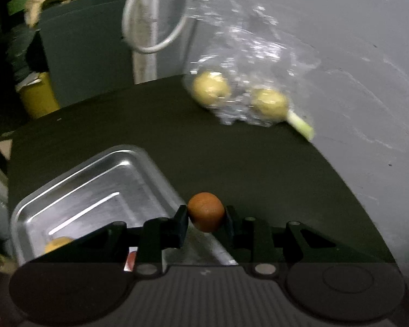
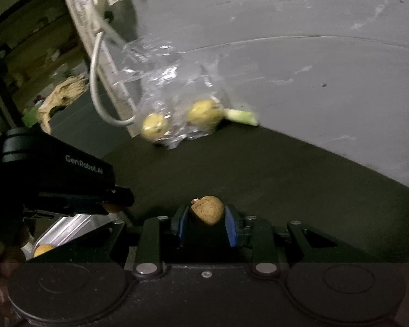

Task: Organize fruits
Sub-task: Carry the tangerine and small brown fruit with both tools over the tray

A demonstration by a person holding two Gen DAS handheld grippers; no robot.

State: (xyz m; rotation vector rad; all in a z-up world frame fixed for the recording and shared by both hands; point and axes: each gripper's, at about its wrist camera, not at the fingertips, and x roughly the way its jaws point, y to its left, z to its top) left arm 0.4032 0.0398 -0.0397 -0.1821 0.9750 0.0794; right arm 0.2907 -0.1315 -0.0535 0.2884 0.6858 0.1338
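Note:
My left gripper (image 1: 206, 214) is shut on a small orange-brown round fruit (image 1: 206, 215), held just past the right rim of a metal tray (image 1: 95, 188). One yellow fruit (image 1: 57, 244) lies in the tray's near corner. My right gripper (image 2: 206, 215) is shut on a tan round fruit (image 2: 207, 210) above the dark tabletop. In the right wrist view the left gripper (image 2: 114, 204) shows at the left over the tray (image 2: 68, 224), where the yellow fruit (image 2: 43, 249) lies. A clear plastic bag (image 1: 242, 62) at the table's far side holds two yellow-green fruits (image 1: 210, 88).
A pale green stalk (image 1: 301, 124) lies beside the bag at the table's far right edge. A grey wall curves behind. A white cable loop (image 1: 155, 16) hangs by the wall. A yellow container (image 1: 39, 98) and clutter sit beyond the table's left edge.

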